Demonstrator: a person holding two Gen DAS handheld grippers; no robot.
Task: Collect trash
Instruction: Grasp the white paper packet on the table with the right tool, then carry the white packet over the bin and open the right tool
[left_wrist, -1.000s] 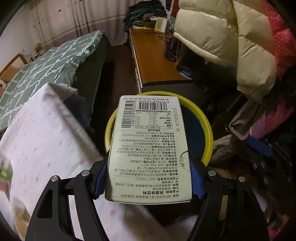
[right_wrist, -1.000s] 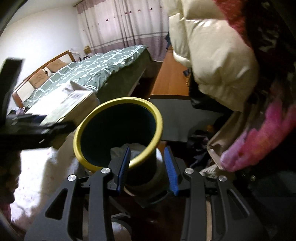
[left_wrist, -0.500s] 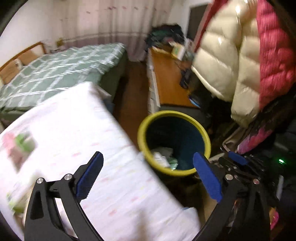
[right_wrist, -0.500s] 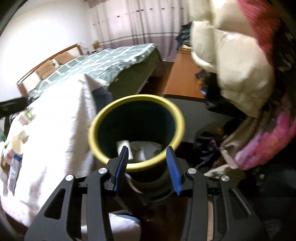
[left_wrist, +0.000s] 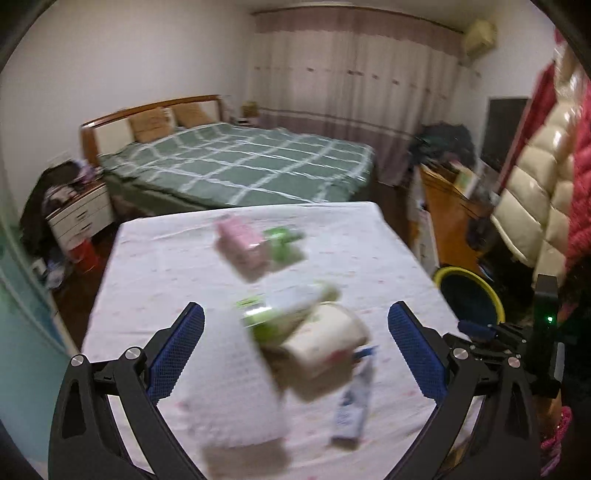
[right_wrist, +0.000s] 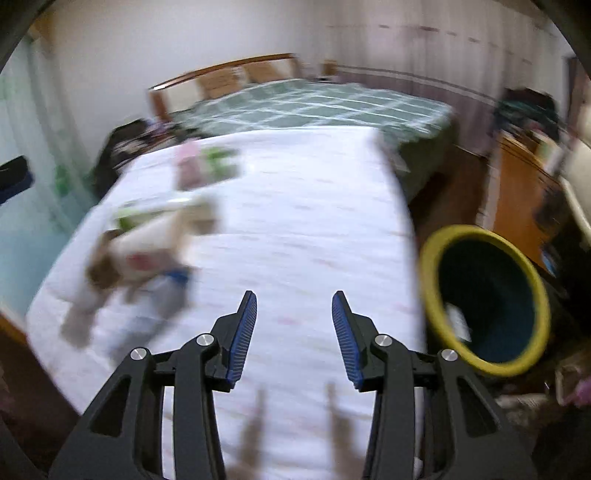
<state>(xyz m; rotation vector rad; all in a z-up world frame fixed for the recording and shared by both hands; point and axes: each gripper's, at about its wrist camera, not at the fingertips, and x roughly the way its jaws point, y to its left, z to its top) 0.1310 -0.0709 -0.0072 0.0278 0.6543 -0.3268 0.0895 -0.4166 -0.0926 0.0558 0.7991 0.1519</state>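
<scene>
My left gripper (left_wrist: 297, 352) is open wide, with nothing held, above a white-clothed table (left_wrist: 369, 251). Just beyond its fingers lie blurred pieces of trash: a paper cup (left_wrist: 325, 343), a green-and-white carton (left_wrist: 284, 310), a white paper sheet (left_wrist: 236, 391) and a tube (left_wrist: 352, 402). Farther back are a pink box (left_wrist: 240, 247) and a green pack (left_wrist: 286, 243). The yellow-rimmed bin (left_wrist: 496, 302) stands on the floor at the right. My right gripper (right_wrist: 295, 332) is open and empty over the table (right_wrist: 314, 206). The cup (right_wrist: 147, 243) is at its left, the bin (right_wrist: 428, 266) at its right.
A green checked bed (left_wrist: 240, 166) lies behind the table, with a white nightstand (left_wrist: 79, 214) on the left. A wooden desk (left_wrist: 447, 221) and hanging puffy coats (left_wrist: 535, 192) crowd the right side near the bin. Dark floor runs between table and bed.
The left gripper let go of the printed carton over the bin, opened wide and swung left to the table. The right gripper came off the bin's rim and swung left too.
</scene>
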